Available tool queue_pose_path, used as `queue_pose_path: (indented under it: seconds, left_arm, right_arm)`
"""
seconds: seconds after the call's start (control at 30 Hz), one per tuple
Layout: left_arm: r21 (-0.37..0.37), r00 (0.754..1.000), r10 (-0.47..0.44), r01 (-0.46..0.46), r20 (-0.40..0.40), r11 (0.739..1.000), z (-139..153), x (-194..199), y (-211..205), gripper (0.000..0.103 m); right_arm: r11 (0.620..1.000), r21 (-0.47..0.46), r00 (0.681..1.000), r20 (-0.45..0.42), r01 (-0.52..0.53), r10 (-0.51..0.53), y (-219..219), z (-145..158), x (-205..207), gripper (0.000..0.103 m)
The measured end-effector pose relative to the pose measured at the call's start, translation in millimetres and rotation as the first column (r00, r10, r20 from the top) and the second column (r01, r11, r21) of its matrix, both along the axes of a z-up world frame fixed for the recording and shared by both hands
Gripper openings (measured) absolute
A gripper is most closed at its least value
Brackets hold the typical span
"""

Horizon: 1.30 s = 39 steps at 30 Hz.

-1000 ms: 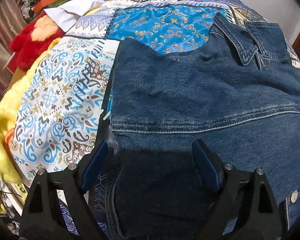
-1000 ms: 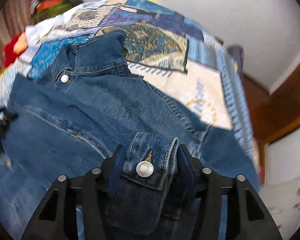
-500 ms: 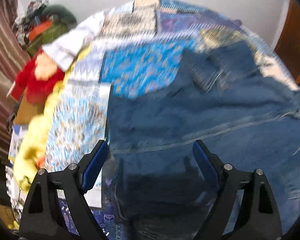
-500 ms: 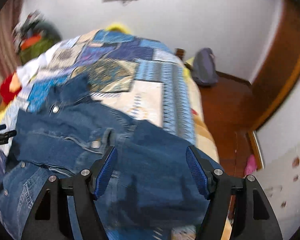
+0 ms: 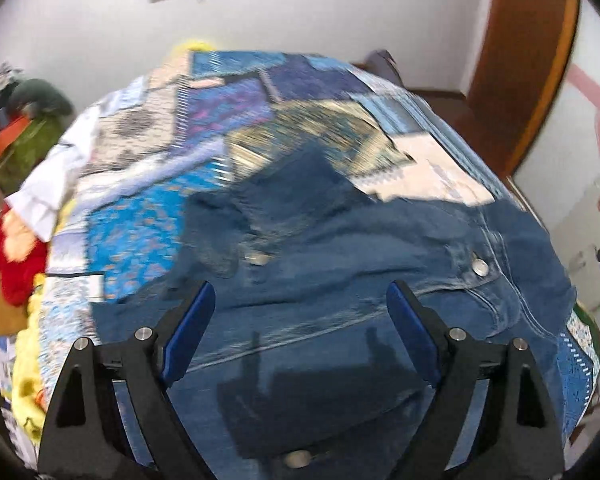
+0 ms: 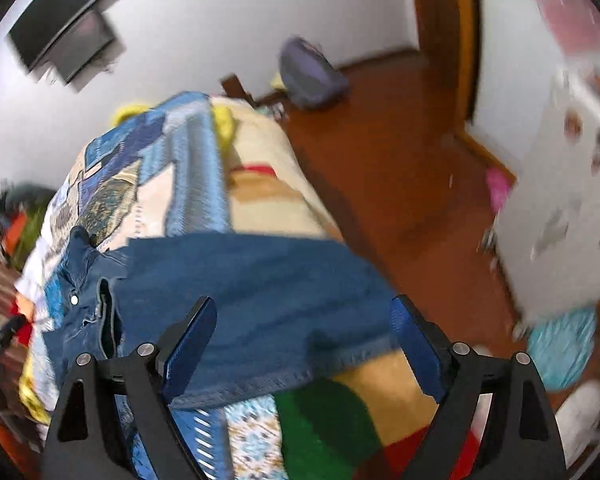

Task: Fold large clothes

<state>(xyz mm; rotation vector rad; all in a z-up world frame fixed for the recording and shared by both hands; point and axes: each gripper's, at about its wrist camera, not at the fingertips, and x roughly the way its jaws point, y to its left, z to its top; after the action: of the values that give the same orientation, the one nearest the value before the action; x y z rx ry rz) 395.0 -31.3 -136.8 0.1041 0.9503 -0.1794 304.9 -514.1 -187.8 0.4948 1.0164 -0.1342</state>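
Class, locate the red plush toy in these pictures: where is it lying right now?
In the left wrist view the red plush toy lies at the far left edge, beside the patchwork quilt, under a white cloth and left of the denim jacket.

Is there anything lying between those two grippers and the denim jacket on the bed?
Nothing visible. The denim jacket lies spread on the patchwork bedspread, directly below the open left gripper. The right gripper, its jaws opening and empty, hangs over the jacket's edge, with only air between.
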Motion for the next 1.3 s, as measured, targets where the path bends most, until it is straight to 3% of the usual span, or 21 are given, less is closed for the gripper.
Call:
queue_pose_path:
  seconds: [0.1, 0.23, 0.4, 0.5, 0.6, 0.63, 0.67, 0.8, 0.97, 1.17, 1.3]
  left_arm:
    - [0.016, 0.997, -0.045, 0.046, -0.055, 0.999, -22, 6, -26, 0.088]
    - [0.035, 0.988, -0.078, 0.083, -0.133, 0.996, -53, 12, -51, 0.088]
    - [0.054, 0.984, -0.076, 0.086, -0.162, 0.995, -74, 12, -61, 0.088]
    - [0.056, 0.986, -0.074, 0.083, -0.151, 0.995, -71, 11, -61, 0.088]
    - [0.056, 0.986, -0.073, 0.082, -0.15, 0.995, -69, 8, -58, 0.088]
    - [0.059, 0.986, -0.073, 0.082, -0.149, 0.995, -69, 7, -58, 0.088]
    - [0.063, 0.987, -0.071, 0.081, -0.145, 0.995, -67, 5, -57, 0.088]
    - [0.069, 0.992, -0.065, 0.072, -0.109, 0.995, -53, -5, -49, 0.088]
    - [0.047, 0.998, -0.047, 0.048, -0.03, 0.998, -24, -23, -30, 0.088]
    - [0.024, 0.997, -0.008, 0.007, 0.075, 1.0, 10, -47, 3, 0.088]
    - [0.002, 0.992, 0.022, -0.022, 0.122, 1.0, 26, -65, 31, 0.088]
  right_arm:
    - [0.992, 0.117, 0.996, -0.073, 0.056, -0.048, -17, -37, -6, 0.087]
    - [0.948, 0.289, 0.985, -0.149, 0.133, -0.092, -28, -81, -11, 0.087]
    - [0.939, 0.298, 0.981, -0.144, 0.171, -0.133, -30, -96, -6, 0.083]
    - [0.936, 0.305, 0.981, -0.138, 0.175, -0.138, -30, -99, 3, 0.068]
    - [0.946, 0.287, 0.986, -0.116, 0.149, -0.12, -23, -91, 15, 0.043]
    - [0.952, 0.274, 0.988, -0.102, 0.14, -0.116, -20, -85, 17, 0.031]
    - [0.955, 0.262, 0.989, -0.092, 0.137, -0.117, -17, -80, 22, 0.025]
    - [0.968, 0.221, 0.993, 0.004, 0.118, -0.121, -7, -42, 30, 0.018]
    - [0.984, 0.18, 0.98, 0.192, 0.019, -0.054, 21, 38, 45, 0.013]
    - [0.974, 0.139, 0.912, 0.396, -0.178, 0.11, 106, 135, 70, 0.011]
    - [0.937, 0.127, 0.87, 0.429, -0.326, 0.245, 185, 155, 85, 0.011]
